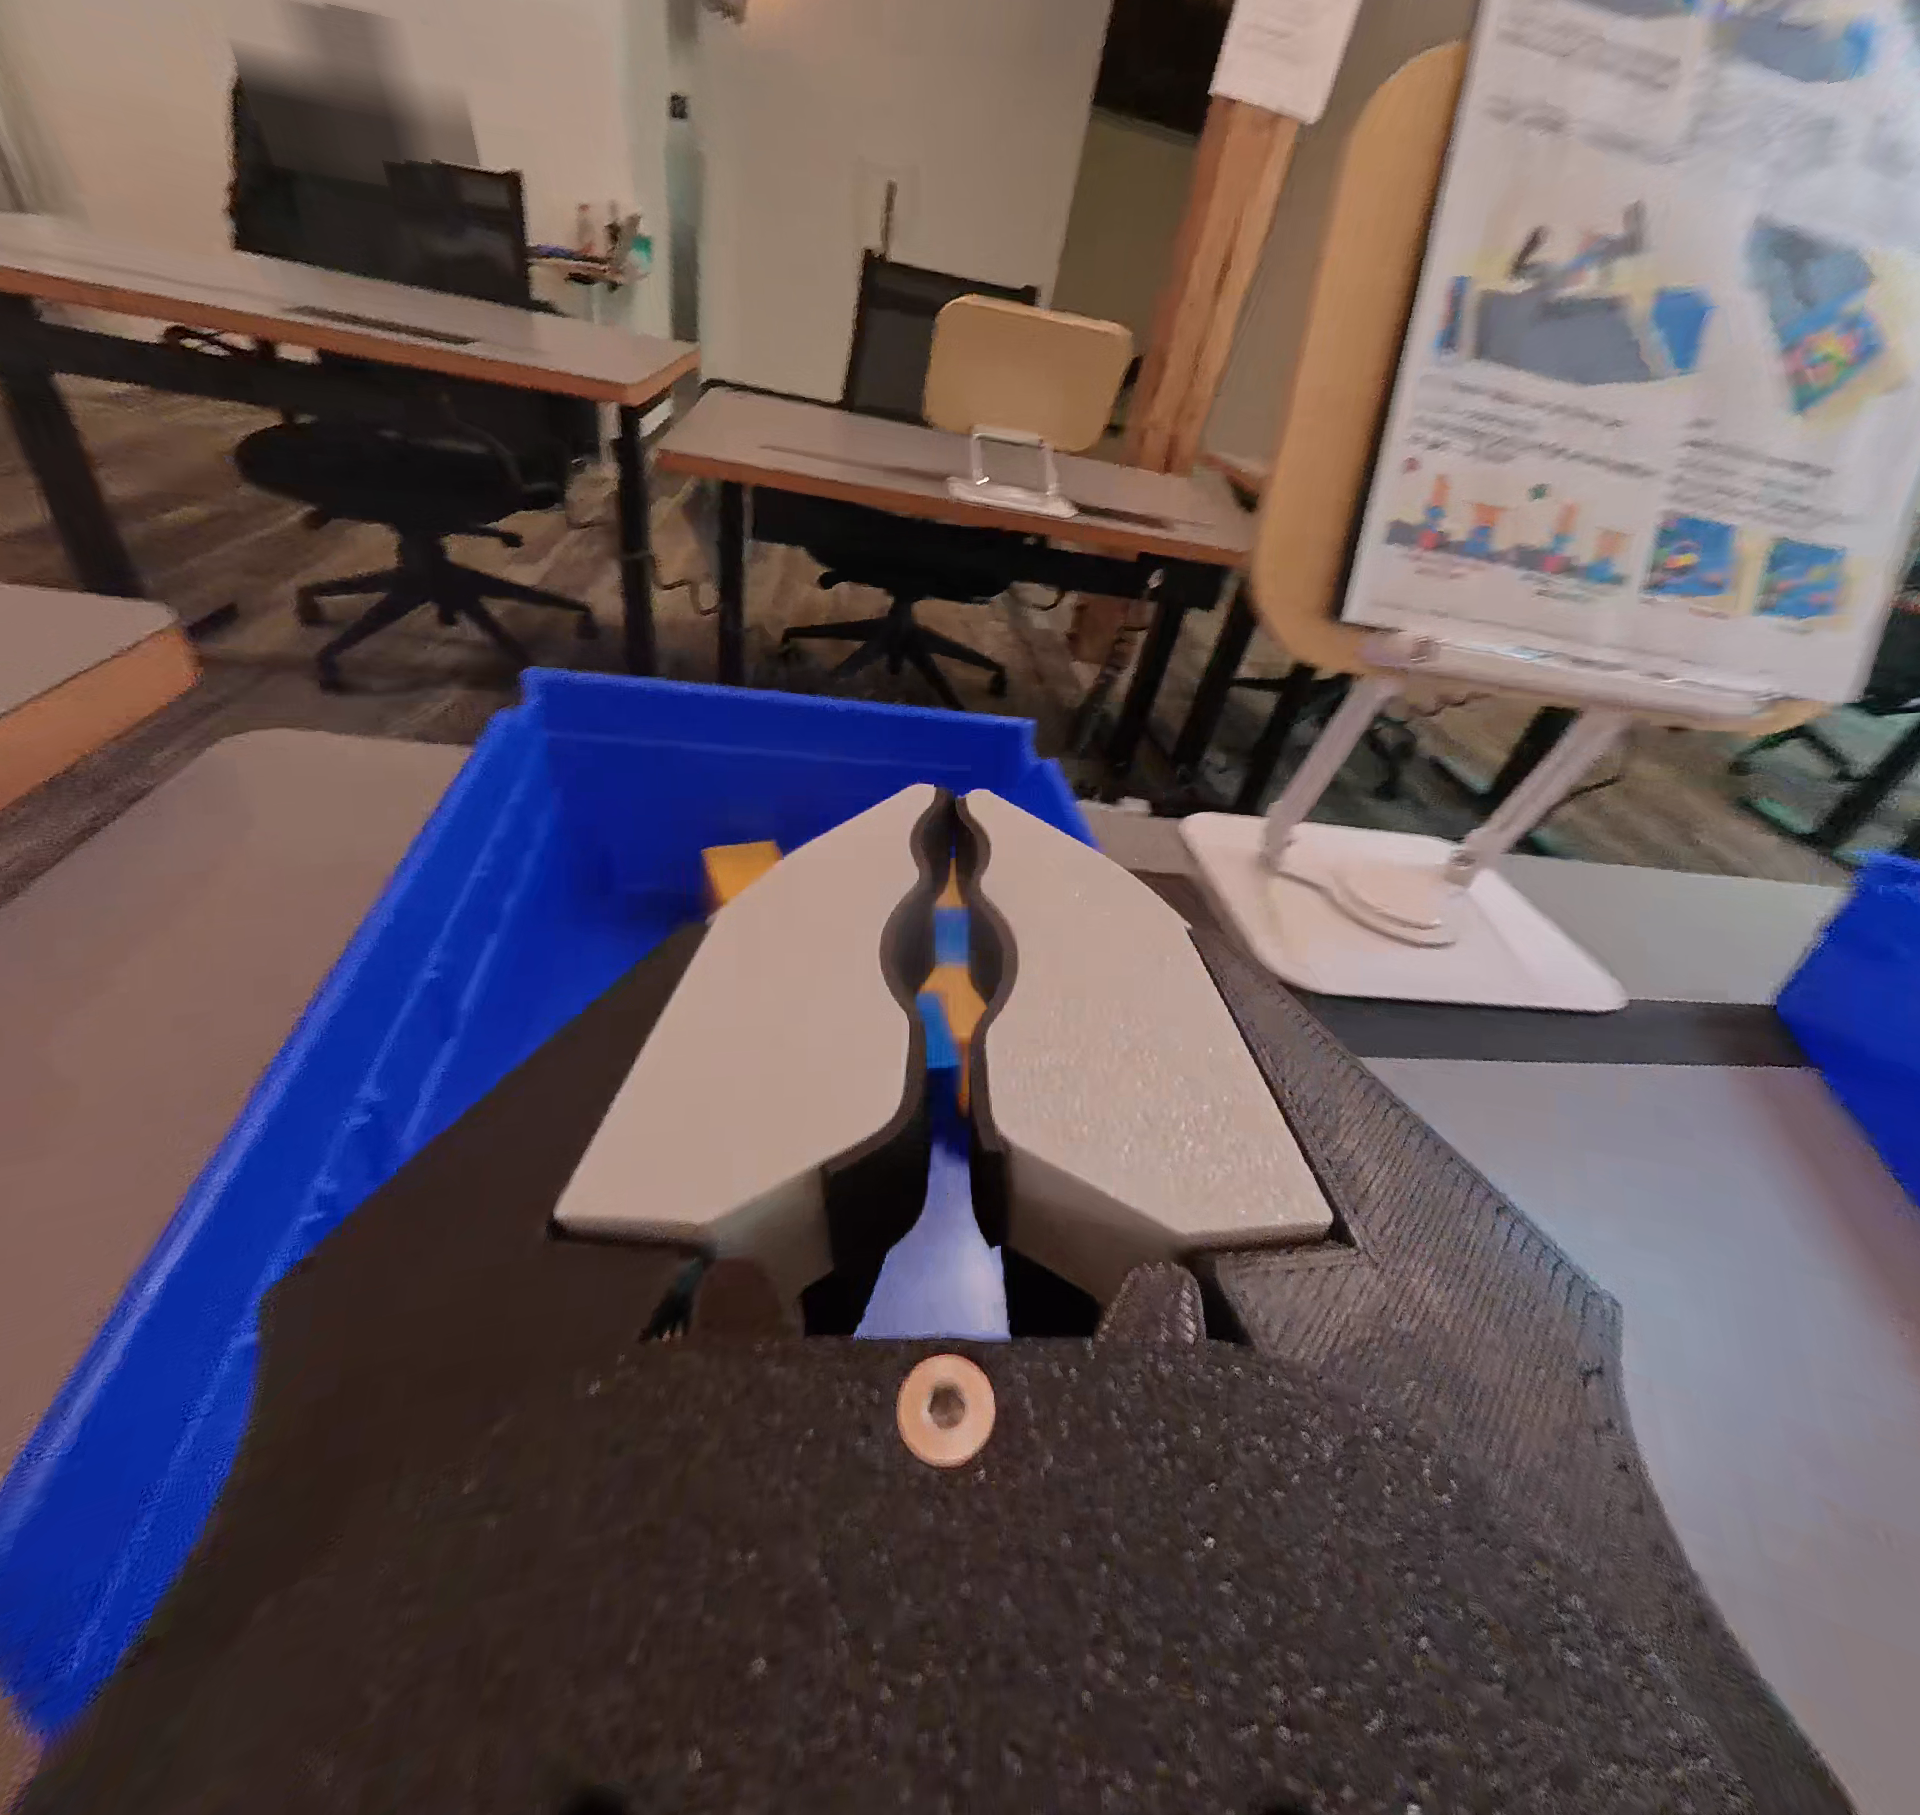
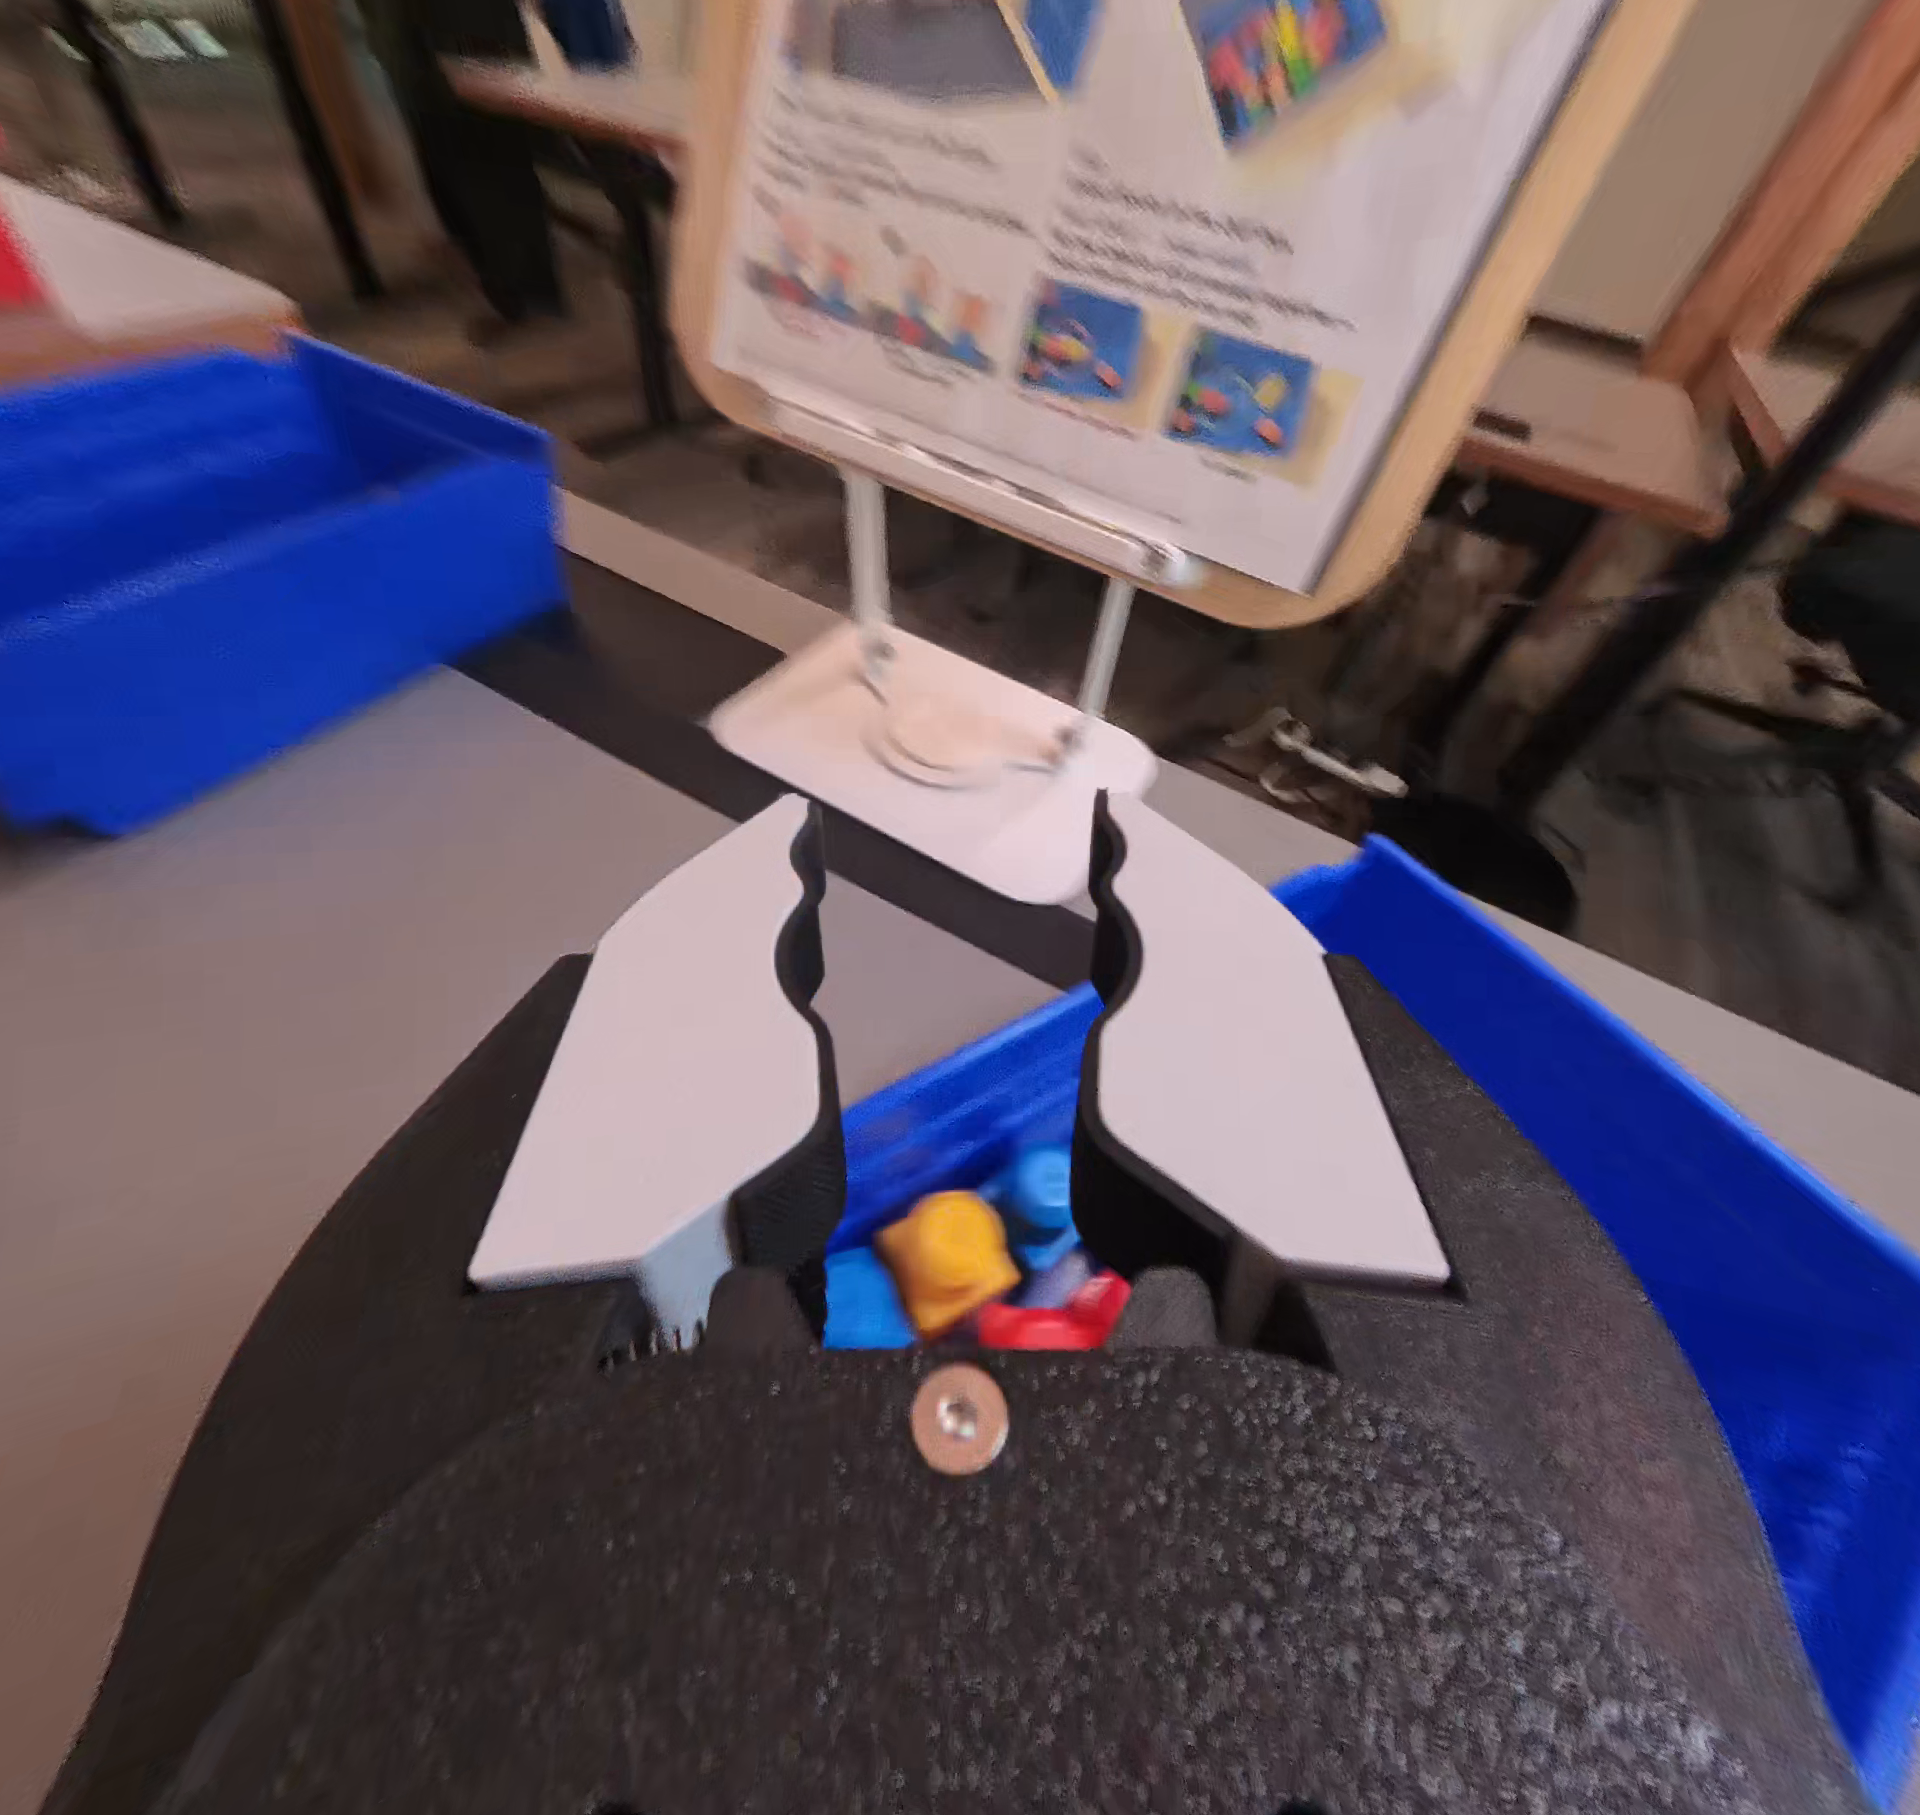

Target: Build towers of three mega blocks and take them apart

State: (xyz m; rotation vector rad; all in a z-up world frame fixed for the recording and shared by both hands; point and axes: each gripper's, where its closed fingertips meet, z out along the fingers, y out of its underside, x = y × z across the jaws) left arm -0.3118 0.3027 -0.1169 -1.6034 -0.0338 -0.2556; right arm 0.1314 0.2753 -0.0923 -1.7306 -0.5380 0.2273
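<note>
Mega blocks (image 2: 951,1261) lie loose in the blue bin (image 2: 1621,1194) under the open, empty right gripper (image 2: 951,830); left gripper (image 1: 954,809) closed over the other bin (image 1: 416,986); no tower visible.

1. The left gripper (image 1: 956,809) has smooth, matt grey finger plates set in a black body with a rough, grainy, layered plastic texture; a bright metal screw (image 1: 945,1408) sits in it.
2. The right gripper (image 2: 951,815) shows the same pale matt plates and pebbled black plastic.
3. The left blue bin (image 1: 364,1017) looks like hard plastic, faintly ribbed, with a dull sheen.
4. The right blue bin (image 2: 1621,1121) is smooth plastic.
5. The blocks (image 2: 945,1261) in it look like glossy plastic.
6. The table (image 2: 260,934) is smooth, matt grey.
7. The instruction sheet (image 2: 1091,207) is paper on a light wood board, on a smooth white stand (image 1: 1392,924) with metal legs.
</note>
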